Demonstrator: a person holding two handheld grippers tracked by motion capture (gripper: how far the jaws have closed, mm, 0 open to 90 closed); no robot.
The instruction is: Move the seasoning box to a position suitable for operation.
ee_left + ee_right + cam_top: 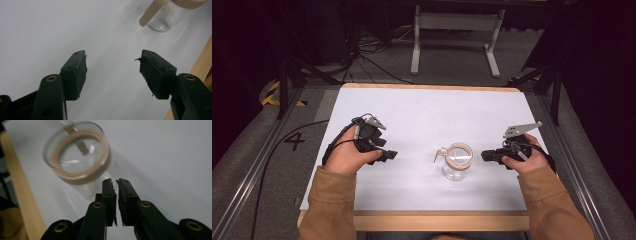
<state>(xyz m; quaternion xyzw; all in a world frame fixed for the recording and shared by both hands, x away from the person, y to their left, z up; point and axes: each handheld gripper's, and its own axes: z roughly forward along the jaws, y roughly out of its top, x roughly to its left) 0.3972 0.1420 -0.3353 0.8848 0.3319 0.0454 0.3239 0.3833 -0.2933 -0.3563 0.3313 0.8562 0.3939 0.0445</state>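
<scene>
A clear glass jar (458, 162) with a tan rim ring and a small clasp on its left side stands on the white table top, a little right of centre. My right gripper (486, 155) sits just right of the jar, jaws shut with nothing between them; in the right gripper view the jar (77, 155) lies just beyond its tips (114, 182). My left gripper (391, 154) rests well left of the jar, jaws open and empty. In the left gripper view the jar (172, 12) is at the top right, beyond the open jaws (112, 60).
The white table top (432, 115) has a wooden front edge (412, 220) near the person's sleeves. Beyond the far edge are a grey floor, cables and a white metal stand (457, 35). Metal rails run along both sides.
</scene>
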